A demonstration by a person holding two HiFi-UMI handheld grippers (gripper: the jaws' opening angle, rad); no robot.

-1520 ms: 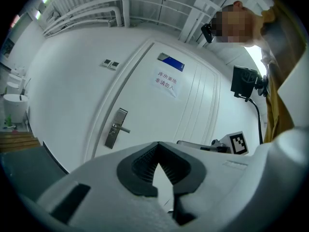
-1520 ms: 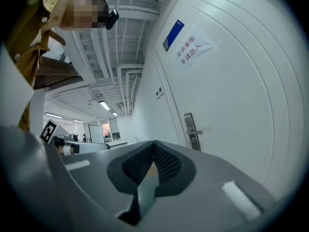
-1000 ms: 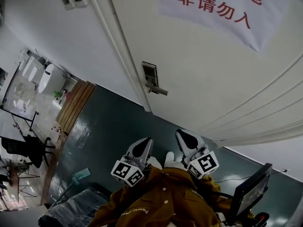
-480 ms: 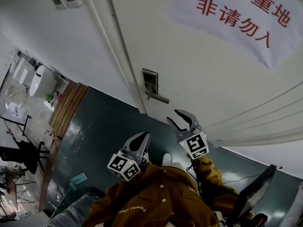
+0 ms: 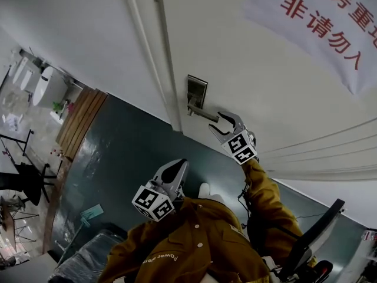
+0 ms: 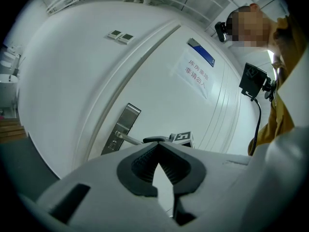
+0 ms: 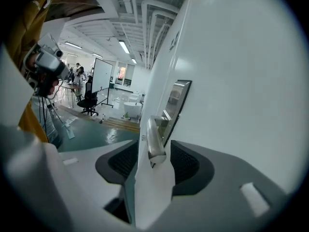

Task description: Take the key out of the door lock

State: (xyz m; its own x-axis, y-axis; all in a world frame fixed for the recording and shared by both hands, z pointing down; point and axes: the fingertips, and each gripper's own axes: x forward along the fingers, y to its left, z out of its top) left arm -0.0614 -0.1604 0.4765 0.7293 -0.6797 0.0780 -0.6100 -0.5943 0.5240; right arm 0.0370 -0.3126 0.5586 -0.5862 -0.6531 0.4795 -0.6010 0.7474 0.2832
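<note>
The steel lock plate [image 5: 197, 92] sits on the white door [image 5: 265, 93], its lever handle [image 5: 204, 114] pointing right. My right gripper [image 5: 227, 124] is at the handle's free end with its jaws opening. In the right gripper view the handle [image 7: 155, 138] lies between the pads without being pressed, and the lock plate [image 7: 175, 105] is just beyond. I cannot make out the key. My left gripper [image 5: 171, 178] hangs lower, away from the door, shut and empty. Its own view looks past the left gripper [image 6: 158, 152] at the lock plate [image 6: 121, 129].
A white sign with red characters [image 5: 330, 22] hangs on the door. The door frame [image 5: 147, 52] runs left of the lock. Below are a teal floor [image 5: 118, 164] and a wooden step [image 5: 82, 122]. A black monitor [image 5: 309, 243] stands at lower right; wall switches [image 6: 120, 35] are above.
My right gripper has risen from beside the left one up to the door handle and gone from shut to open. The left gripper has stayed low and shut.
</note>
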